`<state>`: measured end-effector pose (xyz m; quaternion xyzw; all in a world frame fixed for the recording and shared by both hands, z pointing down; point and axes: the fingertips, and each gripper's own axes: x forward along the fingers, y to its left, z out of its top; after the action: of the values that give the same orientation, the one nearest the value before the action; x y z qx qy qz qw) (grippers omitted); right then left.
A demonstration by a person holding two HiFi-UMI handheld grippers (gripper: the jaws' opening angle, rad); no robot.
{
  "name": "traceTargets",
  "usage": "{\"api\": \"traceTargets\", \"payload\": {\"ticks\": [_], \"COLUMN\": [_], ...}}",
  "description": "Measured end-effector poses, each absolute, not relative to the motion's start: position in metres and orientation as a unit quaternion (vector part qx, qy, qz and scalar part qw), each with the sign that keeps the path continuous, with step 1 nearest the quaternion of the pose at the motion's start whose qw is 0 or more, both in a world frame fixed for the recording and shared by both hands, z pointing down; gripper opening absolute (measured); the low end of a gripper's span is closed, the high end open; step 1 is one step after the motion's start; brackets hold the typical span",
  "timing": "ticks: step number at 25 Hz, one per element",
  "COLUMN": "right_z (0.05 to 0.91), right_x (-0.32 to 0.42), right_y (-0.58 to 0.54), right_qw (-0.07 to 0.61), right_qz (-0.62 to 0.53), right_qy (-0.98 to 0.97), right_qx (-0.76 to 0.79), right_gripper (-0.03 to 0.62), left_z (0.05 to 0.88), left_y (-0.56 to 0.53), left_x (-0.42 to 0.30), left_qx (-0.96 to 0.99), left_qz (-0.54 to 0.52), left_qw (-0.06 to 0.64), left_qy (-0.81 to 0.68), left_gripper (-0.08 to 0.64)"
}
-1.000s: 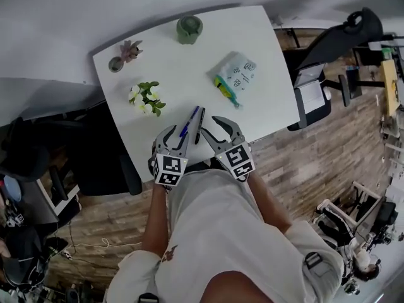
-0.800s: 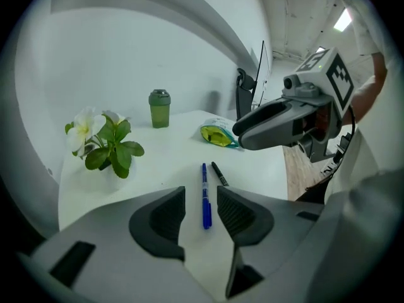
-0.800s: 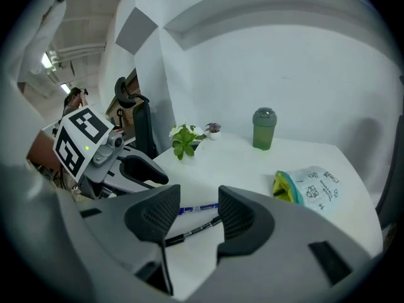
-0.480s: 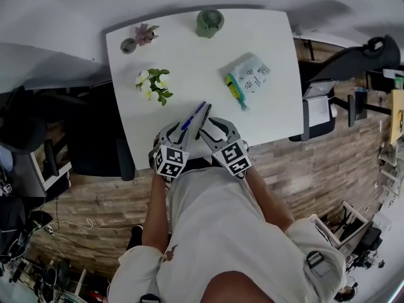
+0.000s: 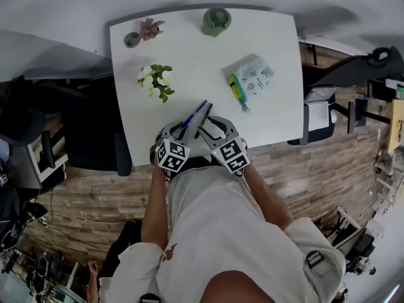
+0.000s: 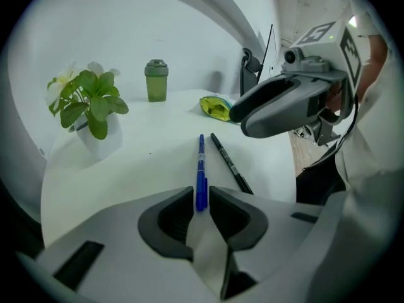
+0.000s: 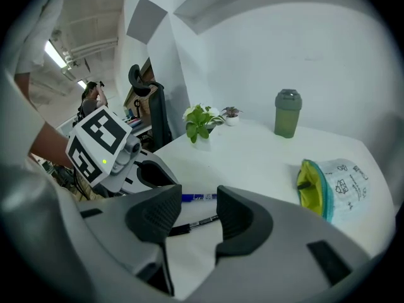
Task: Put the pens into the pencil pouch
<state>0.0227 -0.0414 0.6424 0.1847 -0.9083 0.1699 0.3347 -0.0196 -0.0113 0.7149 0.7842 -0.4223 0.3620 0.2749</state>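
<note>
Two pens lie side by side near the front edge of the white table (image 5: 189, 62). The blue pen (image 6: 201, 163) has its near end between the pads of my left gripper (image 6: 201, 197), whose jaws are closing and touch it on both sides. The black pen (image 7: 201, 221) lies with its end between the jaws of my right gripper (image 7: 197, 210); they are closing slowly but stand well apart from it. In the head view both grippers (image 5: 182, 131) (image 5: 206, 130) sit at the pens' near ends. The clear pencil pouch (image 5: 254, 76) with a green-yellow open mouth lies to the right.
A leafy plant in a white pot (image 5: 153, 83) stands left of the pens. A green cup (image 5: 216, 21) and a small potted succulent (image 5: 141, 33) are at the far edge. A dark office chair (image 5: 319, 100) is beside the table's right side.
Both grippers have sunk onto the near ends of the pens. The left jaws have narrowed round the blue pen.
</note>
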Motion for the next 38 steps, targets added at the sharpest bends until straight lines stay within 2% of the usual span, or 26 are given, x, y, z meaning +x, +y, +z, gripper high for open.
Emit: {"api": "traceTargets", "payload": {"ticks": [10,29,38], "right_z": [0.638,0.634,0.657], "right_x": [0.039,0.122,0.14], "right_y": [-0.056,-0.146,-0.176], "right_qw": [0.327,0.334,0.397], "right_qz": [0.169,0.134,0.099], "right_qy": [-0.904,-0.86,-0.837], "right_qx": [0.217,0.361,0.363], "right_gripper": [0.175,0.153,0.155], "left_z": [0.709,0.671,0.676], "left_y": [-0.016,-0.068,-0.082], "left_x": [-0.017,0.03,0.047], "left_qx": [0.788,0.821,0.82], "left_qz": [0.373,0.365,0.377], "left_qw": [0.261,0.225,0.227], "left_qy": [-0.414,-0.378,-0.366], "left_gripper": [0.051,0.051,0.051]}}
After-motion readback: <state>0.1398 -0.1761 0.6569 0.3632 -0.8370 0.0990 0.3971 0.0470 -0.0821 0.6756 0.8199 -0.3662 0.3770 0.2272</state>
